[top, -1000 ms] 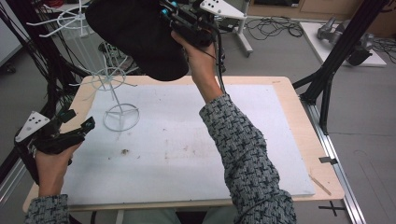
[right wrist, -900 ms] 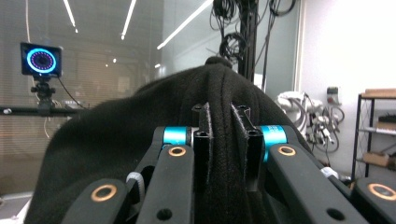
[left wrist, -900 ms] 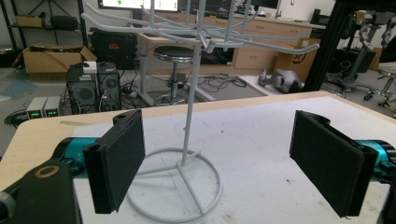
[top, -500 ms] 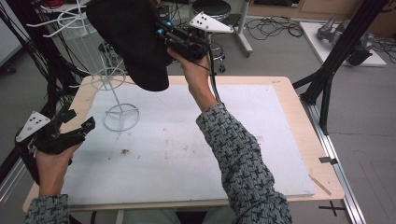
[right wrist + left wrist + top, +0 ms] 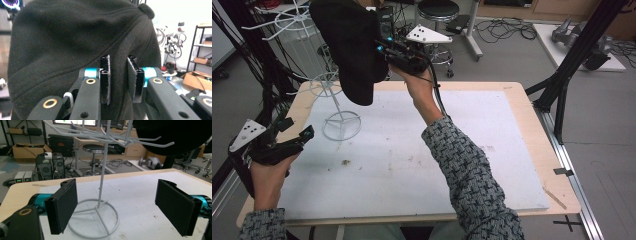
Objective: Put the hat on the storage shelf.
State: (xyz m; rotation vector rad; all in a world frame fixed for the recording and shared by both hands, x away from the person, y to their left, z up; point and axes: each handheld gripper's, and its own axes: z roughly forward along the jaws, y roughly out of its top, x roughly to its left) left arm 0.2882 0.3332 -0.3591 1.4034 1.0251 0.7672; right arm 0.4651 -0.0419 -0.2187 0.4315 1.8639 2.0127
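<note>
The left gripper rests low at the near left edge of the worktop, held in the person's left hand, with its jaws spread wide apart and nothing between them; in the left gripper view its two black pads stand well apart, framing what lies ahead. Just in front of this gripper stands a white wire rack, its round base ring flat on the worktop and its thin upright post rising between the jaws' line of sight to a spread of thin prongs at the top. Farther on and higher, the right gripper is lifted well above the far part of the worktop in the person's right hand, the patterned sleeve reaching forward across the white surface. Its jaws are closed on a fold of a black cap, which hangs down to the left of the gripper, above and just beside the rack's upper prongs. In the right gripper view the cap fills the space beyond the jaws, its top button visible at the upper edge. Whether the cap touches the rack cannot be told.
</note>
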